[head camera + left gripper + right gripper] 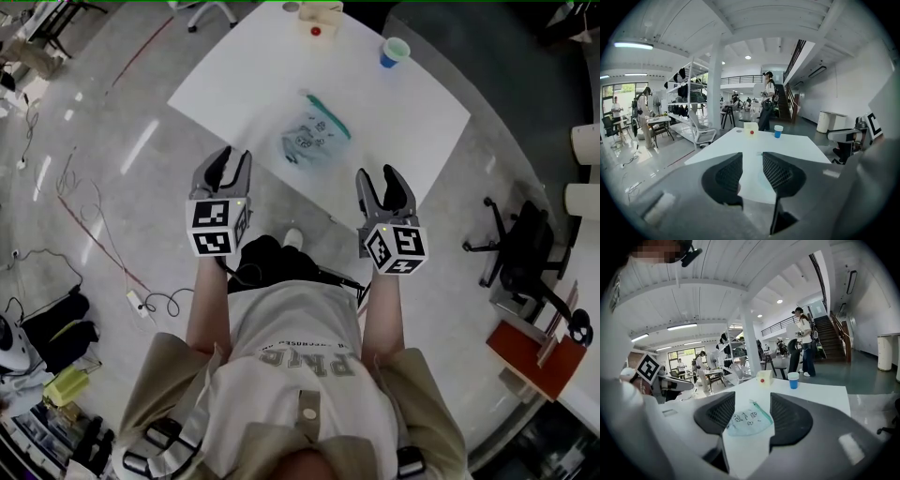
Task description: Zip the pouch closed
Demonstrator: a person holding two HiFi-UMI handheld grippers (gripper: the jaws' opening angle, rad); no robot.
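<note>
A clear pouch (pixel 314 134) with a teal zip edge and small printed figures lies flat in the middle of the white table (pixel 234 89). The same pouch (pixel 749 418) shows between the jaws in the right gripper view. My left gripper (pixel 231 167) hangs short of the table's near edge, open, nothing between its fingers. My right gripper (pixel 385 184) is level with it near the table's near corner, open and empty too. In the left gripper view the left gripper (pixel 752 172) faces the table with a gap between its pads.
At the table's far side stand a blue-and-white cup (pixel 394 52) and a pale box with a red button (pixel 317 26). A black office chair (pixel 525 248) and a red-topped stand (pixel 536 361) are to the right. Cables (pixel 103 234) trail over the floor at left.
</note>
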